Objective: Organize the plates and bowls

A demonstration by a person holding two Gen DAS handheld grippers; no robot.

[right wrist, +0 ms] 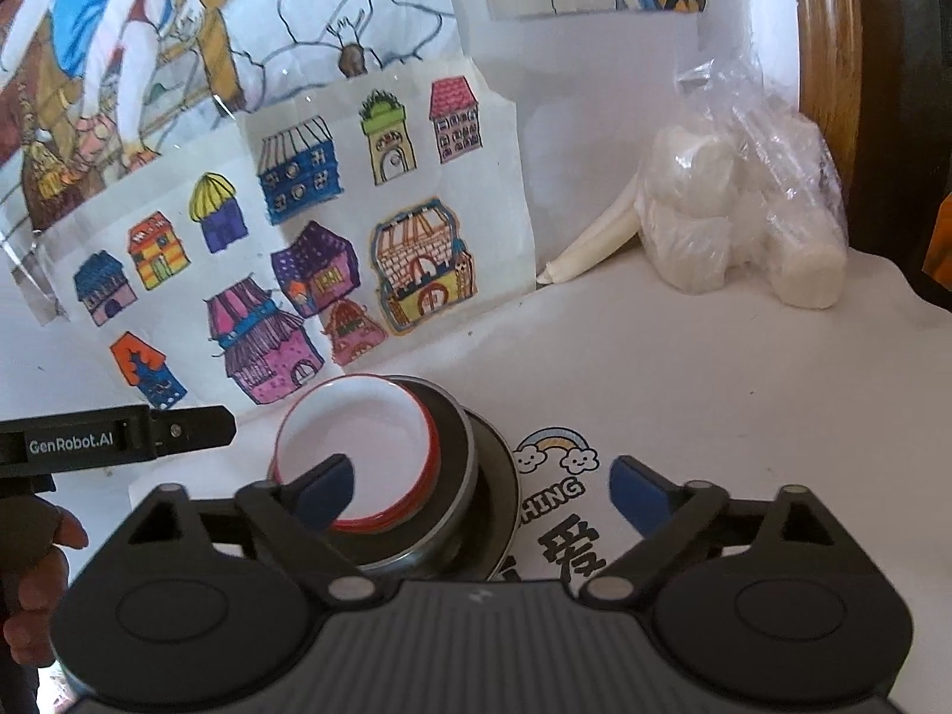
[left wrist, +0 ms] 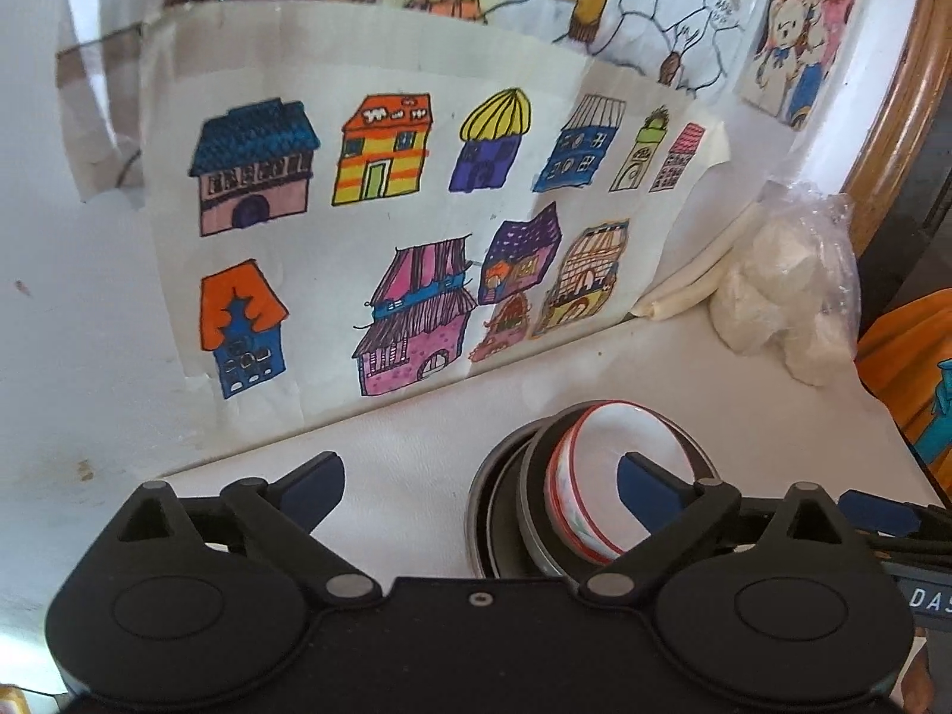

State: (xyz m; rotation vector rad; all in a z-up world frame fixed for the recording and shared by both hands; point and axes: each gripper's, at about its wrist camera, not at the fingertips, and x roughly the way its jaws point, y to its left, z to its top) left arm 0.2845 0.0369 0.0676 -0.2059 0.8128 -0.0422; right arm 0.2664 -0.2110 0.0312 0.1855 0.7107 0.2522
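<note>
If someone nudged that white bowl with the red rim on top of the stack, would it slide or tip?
The white bowl sits off-centre and tilted inside the dark bowl, so it would probably rock or slide. It looks glazed, likely slippery and breakable. The stack rests on a dark plate, which probably steadies it.

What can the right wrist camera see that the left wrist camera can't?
Only the right wrist view shows the rainbow with smiling clouds printed on the table cover, the person's hand at the left edge, and the left gripper's side.

Only the left wrist view shows the teddy bear picture on the wall.

Both show the red-rimmed white bowl nested in the dark bowl on the dark plate, the house drawings, and the plastic bag. Both pairs of fingers are open.
</note>
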